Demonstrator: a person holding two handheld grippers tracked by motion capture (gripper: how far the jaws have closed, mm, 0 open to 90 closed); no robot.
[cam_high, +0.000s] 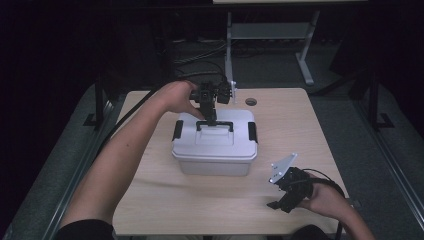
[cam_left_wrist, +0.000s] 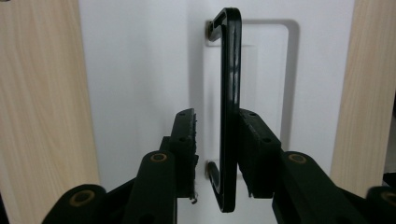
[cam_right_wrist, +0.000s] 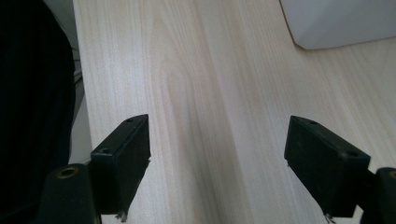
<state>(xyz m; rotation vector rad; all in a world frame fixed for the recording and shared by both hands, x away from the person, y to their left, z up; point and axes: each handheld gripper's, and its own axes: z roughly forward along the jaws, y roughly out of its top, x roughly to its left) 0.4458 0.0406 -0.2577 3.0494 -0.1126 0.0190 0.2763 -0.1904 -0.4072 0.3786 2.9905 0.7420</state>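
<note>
White lidded box (cam_high: 215, 147), black handle (cam_left_wrist: 229, 107) upright.

Storage box (cam_high: 215, 150): white plastic, smooth, faint sheen on the lid. Carry handle (cam_left_wrist: 230, 107): black plastic, glossy, light catching its edge. Side latches (cam_high: 177, 130): black plastic, matt. Table (cam_high: 300, 130): pale wood-grain top, smooth and matt, with fine straight grain lines visible in the right gripper view. Left gripper (cam_left_wrist: 215, 140): black matt plastic links with brass-coloured pivot pins; pads (cam_left_wrist: 187, 135) dull and slightly rough at the edges. Right gripper (cam_right_wrist: 217, 158): same matt black pads, frayed at the lower corners; its three-cornered plate (cam_high: 282, 167) is flat grey metal with a dull finish
</note>
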